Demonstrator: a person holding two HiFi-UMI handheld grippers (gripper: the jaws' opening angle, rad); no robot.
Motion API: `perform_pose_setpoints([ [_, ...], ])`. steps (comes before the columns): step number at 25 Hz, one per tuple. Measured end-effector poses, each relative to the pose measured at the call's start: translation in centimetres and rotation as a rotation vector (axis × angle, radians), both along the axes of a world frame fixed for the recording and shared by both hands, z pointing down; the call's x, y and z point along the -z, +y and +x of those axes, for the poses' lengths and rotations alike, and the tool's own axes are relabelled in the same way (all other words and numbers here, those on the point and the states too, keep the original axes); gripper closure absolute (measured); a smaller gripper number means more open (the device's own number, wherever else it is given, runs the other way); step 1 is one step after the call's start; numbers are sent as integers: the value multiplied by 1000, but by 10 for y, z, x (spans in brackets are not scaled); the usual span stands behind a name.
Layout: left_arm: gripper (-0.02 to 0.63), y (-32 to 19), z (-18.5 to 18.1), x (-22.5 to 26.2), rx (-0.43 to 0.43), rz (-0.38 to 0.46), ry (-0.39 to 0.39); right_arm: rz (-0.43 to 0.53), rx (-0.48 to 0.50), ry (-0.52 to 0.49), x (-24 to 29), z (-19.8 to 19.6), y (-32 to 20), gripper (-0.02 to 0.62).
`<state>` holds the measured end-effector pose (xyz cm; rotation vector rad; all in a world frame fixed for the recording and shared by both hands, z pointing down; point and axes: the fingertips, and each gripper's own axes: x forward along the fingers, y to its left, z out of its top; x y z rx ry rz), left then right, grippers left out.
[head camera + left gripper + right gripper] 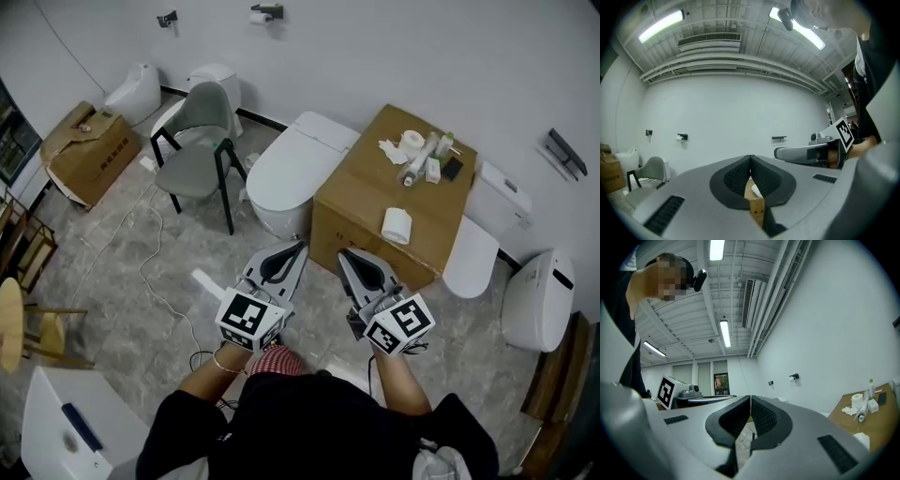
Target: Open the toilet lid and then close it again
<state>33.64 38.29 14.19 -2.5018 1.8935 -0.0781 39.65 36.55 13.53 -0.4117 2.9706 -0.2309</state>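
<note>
On the floor near its left edge sits a small cardboard box (pixel 89 148). To its right, a grey chair (pixel 195 141) stands on black legs close to the back wall.

The left hand-held gripper (pixel 299 246) is held above the floor, its tip pointing toward the toilet. In the left gripper view its jaws (pixel 750 157) meet at the tips with nothing between them.

The toilet (pixel 281 192) stands against the back edge of the floor, between the chair and a large cardboard box, with its white lid (pixel 295 161) lying flat and shut. Both hand-held grippers are short of it, not touching.

The right hand-held gripper (pixel 343 253) is just beside the left one, pointing toward the near face of the large cardboard box (pixel 361 220). In the right gripper view its jaws (pixel 750 397) are together and empty.

A roll of toilet paper (pixel 397 225) lies on the box top near its front edge. Further right, two more white toilets (pixel 472 255) stand along the wall.
</note>
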Motion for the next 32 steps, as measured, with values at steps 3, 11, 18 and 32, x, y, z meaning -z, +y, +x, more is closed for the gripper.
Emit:
perform_pose_setpoints([
  [3,602,-7,-10,-4,-23,-23,56,2,-7,4,0,-11,-8,574],
  [11,601,-23,-38,-5,-27,-1,44,3,-11,33,-3,-41,-21,574],
  [18,602,-30,-70,-8,-33,-14,68,32,-11,73,1,-76,-25,574],
  [32,601,-39,-138,4,-45,14,32,47,11,78,13,-153,-36,574],
])
